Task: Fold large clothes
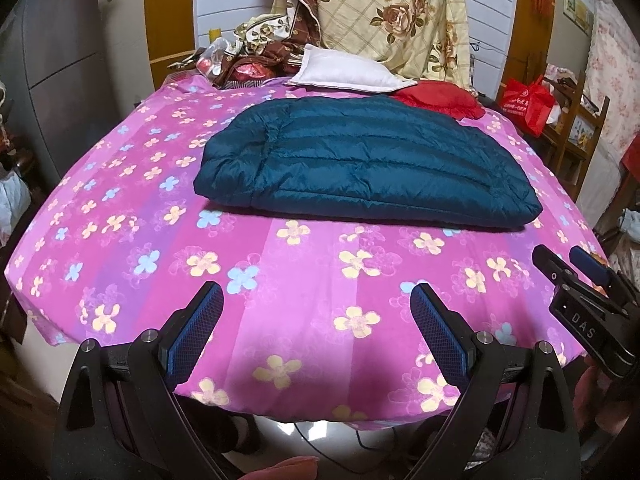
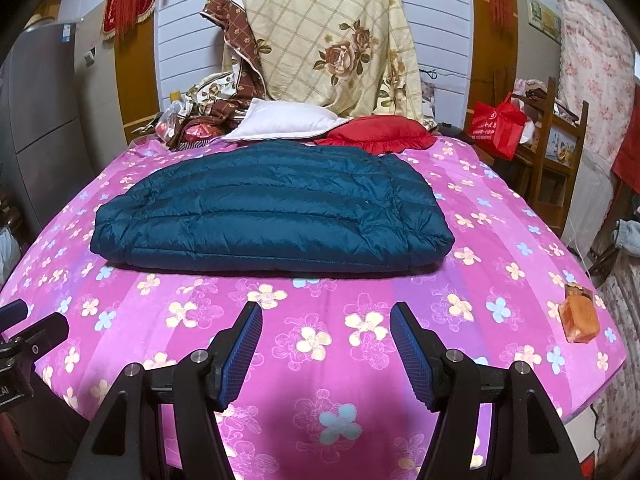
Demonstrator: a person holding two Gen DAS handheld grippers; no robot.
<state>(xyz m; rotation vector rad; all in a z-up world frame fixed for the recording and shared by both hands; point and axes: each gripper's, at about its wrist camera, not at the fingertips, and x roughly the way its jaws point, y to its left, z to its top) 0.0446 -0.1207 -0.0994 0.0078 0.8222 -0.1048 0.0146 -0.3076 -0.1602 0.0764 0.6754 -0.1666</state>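
Observation:
A dark teal quilted down jacket (image 1: 368, 164) lies folded into a flat rectangle in the middle of the bed; it also shows in the right wrist view (image 2: 272, 212). My left gripper (image 1: 318, 294) is open and empty, held over the near edge of the bed, well short of the jacket. My right gripper (image 2: 326, 312) is open and empty, also over the near part of the bed, apart from the jacket. The right gripper shows at the right edge of the left wrist view (image 1: 568, 258).
The bed has a pink flowered sheet (image 1: 312, 280). A white pillow (image 2: 280, 120) and a red pillow (image 2: 376, 132) lie at the head, with a floral quilt (image 2: 332, 40) behind. A small orange packet (image 2: 578, 314) lies near the right edge. A red bag (image 2: 498, 126) hangs on a wooden rack.

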